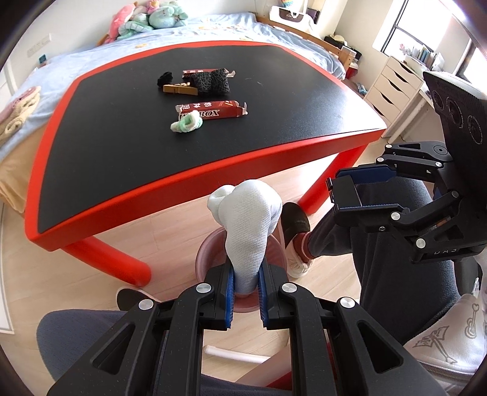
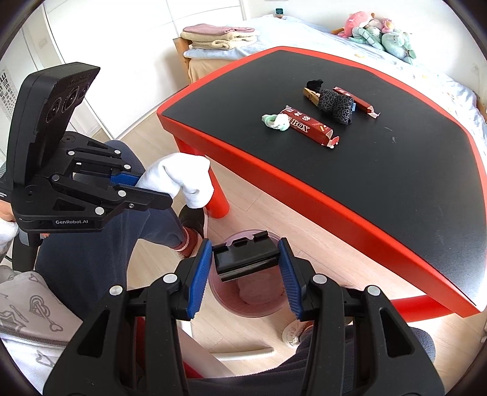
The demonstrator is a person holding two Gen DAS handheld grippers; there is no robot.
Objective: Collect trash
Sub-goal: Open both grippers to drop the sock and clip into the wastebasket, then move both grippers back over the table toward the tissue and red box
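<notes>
My left gripper (image 1: pixel 246 278) is shut on a white sock (image 1: pixel 246 219) and holds it above a pink bin (image 1: pixel 275 248) on the floor; both also show in the right wrist view, gripper (image 2: pixel 152 190) and sock (image 2: pixel 185 176). My right gripper (image 2: pixel 245 262) is shut on a black plastic piece (image 2: pixel 243 257) above the same bin (image 2: pixel 252 307); it also shows in the left wrist view (image 1: pixel 344 195). On the table lie a red box (image 1: pixel 213 109), a green-white sock (image 1: pixel 187 121), a second red box (image 1: pixel 194 72), a dark patterned sock (image 1: pixel 213 79), a wooden clip (image 1: pixel 179 89) and a small black piece (image 1: pixel 166 79).
The red-edged black table (image 1: pixel 152 146) stands on red legs (image 1: pixel 118 262) right beside the bin. My legs and slippered feet (image 1: pixel 296 231) are on the wooden floor next to the bin. A bed (image 1: pixel 213 27) lies behind the table, a white drawer unit (image 1: pixel 392 88) at right.
</notes>
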